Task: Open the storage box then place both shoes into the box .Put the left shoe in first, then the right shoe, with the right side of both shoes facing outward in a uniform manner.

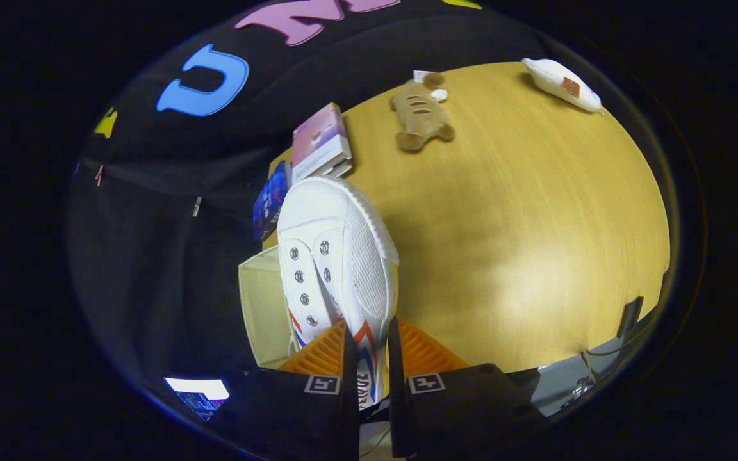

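Note:
A white canvas shoe [337,256] with red and blue side stripes and metal eyelets hangs in the air, toe pointing away from me. My gripper [369,349] is shut on the shoe's side wall near the heel, both fingers pressing on it. Below and to the left of the shoe I see the pale inner wall of the storage box [263,307], partly hidden by the shoe. The shoe is tilted on its side over the edge of the wooden table [523,243].
A stack of small boxes [321,144] and a blue packet [271,200] lie just beyond the shoe's toe. A brown plush toy [421,115] and a white pouch [562,83] lie further off on the table. A lit screen [199,392] glows beside the left finger.

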`<move>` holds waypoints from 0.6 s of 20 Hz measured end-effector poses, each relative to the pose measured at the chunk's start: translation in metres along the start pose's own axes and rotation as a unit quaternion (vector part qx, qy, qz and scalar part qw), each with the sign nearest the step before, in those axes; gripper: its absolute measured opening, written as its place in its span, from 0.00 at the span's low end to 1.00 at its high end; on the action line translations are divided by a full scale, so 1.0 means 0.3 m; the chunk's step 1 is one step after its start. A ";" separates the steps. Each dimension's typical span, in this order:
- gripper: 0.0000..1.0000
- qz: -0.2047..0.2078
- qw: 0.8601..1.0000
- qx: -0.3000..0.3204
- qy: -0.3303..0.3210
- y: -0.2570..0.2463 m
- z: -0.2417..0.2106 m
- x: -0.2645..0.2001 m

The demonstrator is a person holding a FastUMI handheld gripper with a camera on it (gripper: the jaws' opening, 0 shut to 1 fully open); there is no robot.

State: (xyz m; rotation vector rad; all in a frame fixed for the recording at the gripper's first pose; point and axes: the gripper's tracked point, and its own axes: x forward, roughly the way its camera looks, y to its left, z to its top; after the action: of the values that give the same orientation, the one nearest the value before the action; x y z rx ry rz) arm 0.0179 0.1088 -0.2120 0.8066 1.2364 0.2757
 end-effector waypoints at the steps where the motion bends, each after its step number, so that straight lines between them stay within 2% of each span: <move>1: 0.24 0.013 1.000 -0.010 0.005 0.076 -0.010 0.007; 5: 0.24 0.048 0.998 -0.033 0.039 0.313 -0.087 0.073; 12: 0.24 0.029 0.994 -0.068 0.083 0.491 -0.222 0.250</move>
State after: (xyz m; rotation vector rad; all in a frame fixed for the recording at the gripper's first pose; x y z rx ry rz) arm 0.0161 0.2827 -0.1737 0.7131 1.3359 0.4778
